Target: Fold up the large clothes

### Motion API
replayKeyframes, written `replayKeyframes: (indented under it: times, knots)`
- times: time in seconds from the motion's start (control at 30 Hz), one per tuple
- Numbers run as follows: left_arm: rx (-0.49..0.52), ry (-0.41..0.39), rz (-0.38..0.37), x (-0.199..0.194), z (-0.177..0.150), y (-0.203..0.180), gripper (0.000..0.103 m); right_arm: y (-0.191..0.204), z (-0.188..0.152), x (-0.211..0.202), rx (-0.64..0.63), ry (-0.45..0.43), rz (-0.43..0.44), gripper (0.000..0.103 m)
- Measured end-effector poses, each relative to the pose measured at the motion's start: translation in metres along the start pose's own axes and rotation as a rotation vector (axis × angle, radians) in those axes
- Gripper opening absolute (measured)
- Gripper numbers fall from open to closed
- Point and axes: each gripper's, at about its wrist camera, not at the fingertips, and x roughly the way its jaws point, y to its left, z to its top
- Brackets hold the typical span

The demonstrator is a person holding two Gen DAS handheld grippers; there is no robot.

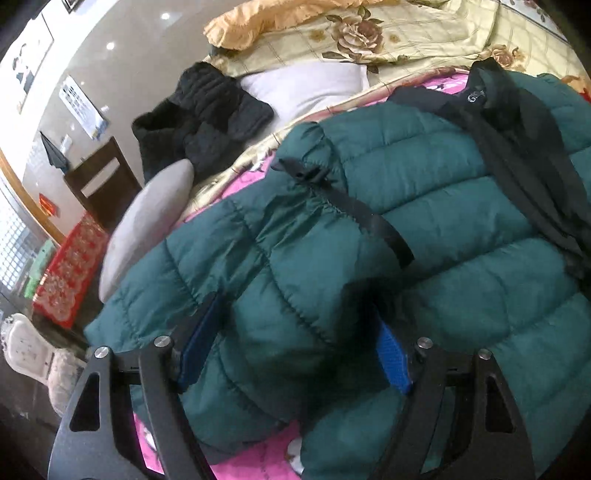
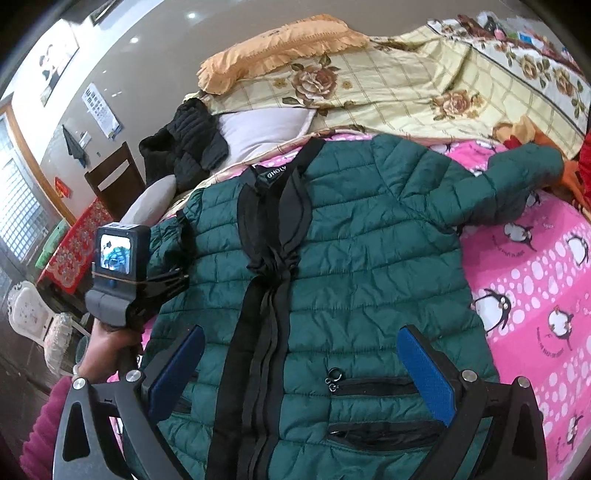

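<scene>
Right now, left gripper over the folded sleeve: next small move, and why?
Probably close the left gripper on the green jacket. Its fingers already straddle the folded-in sleeve without visibly pinching it; the other sleeve is still spread out.

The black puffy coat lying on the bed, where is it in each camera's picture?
Left wrist view: the black coat is upper left, beside the white pillow.
Right wrist view: the black coat is upper left, smaller, left of the white pillow.
Shared landmark: the orange pillow above it.
</scene>
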Motion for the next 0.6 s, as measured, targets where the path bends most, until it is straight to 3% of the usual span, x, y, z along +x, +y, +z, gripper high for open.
replayKeyframes:
  times: [0.03,0.13,0.17,0.23,0.37,0.6]
  knots:
    - [-0.010,-0.001,-0.022,0.002,0.000,0.003,0.041,0.000,0.000,0.000,0.002,0.001,-0.001,0.103]
    - [-0.123,0.026,-0.161,0.006,0.004,0.027,0.015,0.000,-0.001,-0.001,-0.006,-0.005,-0.002,0.103]
    - [-0.184,0.019,-0.241,0.005,0.004,0.042,0.013,0.000,-0.001,-0.001,-0.008,-0.007,-0.001,0.103]
    - [-0.251,-0.003,-0.329,-0.002,0.003,0.060,0.011,0.000,-0.001,-0.002,-0.007,-0.009,0.004,0.103]
    - [-0.321,-0.060,-0.456,-0.029,0.001,0.086,0.011,0.000,-0.002,-0.003,-0.005,-0.008,0.011,0.103]
    - [-0.323,-0.175,-0.566,-0.094,0.033,0.091,0.011,-0.001,-0.002,-0.005,0.013,-0.018,0.020,0.103]
